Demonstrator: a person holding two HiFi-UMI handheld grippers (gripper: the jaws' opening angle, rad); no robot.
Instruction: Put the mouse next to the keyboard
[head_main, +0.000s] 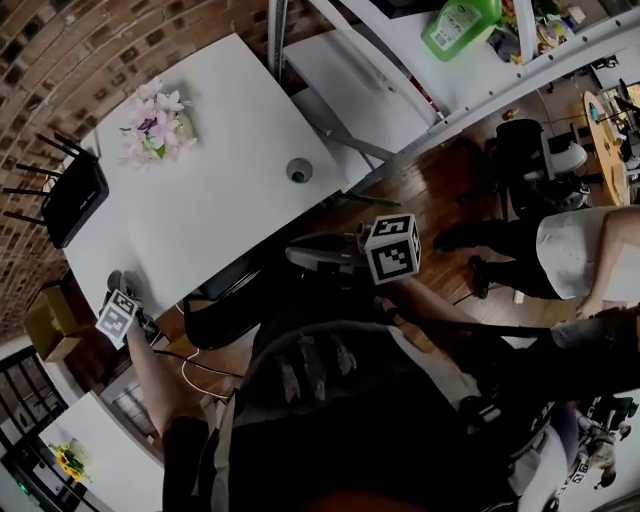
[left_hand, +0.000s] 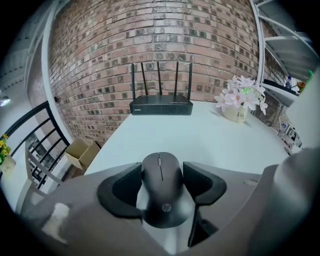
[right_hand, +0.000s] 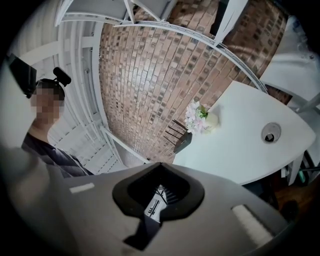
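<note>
- The matte black, rounded computer mouse (left_hand: 161, 187) is sitting lengthwise between the left gripper's (left_hand: 160, 173) jaws, scroll wheel pointing away from the camera and a small pale logo showing on its near end.
- The dark padded jaws are pressing against both flanks of the mouse at a narrow spread, only as wide as its body; the mouse is bridging the gap completely.
- The mouse is hovering at the near edge of the white tabletop (left_hand: 215, 142), well apart from the black four-antenna router (left_hand: 161, 105) and the pale pot of pink-white flowers (left_hand: 242, 99) along the far side by the brick wall.
- In the head view, the left gripper (head_main: 118, 295) is reaching over the table's (head_main: 215, 200) near corner.
- The right gripper (right_hand: 160, 176) is hanging off the table, jaw tips meeting, clasping nothing.
- In the head view, it (head_main: 295, 252) is pointing toward the table edge.
</note>
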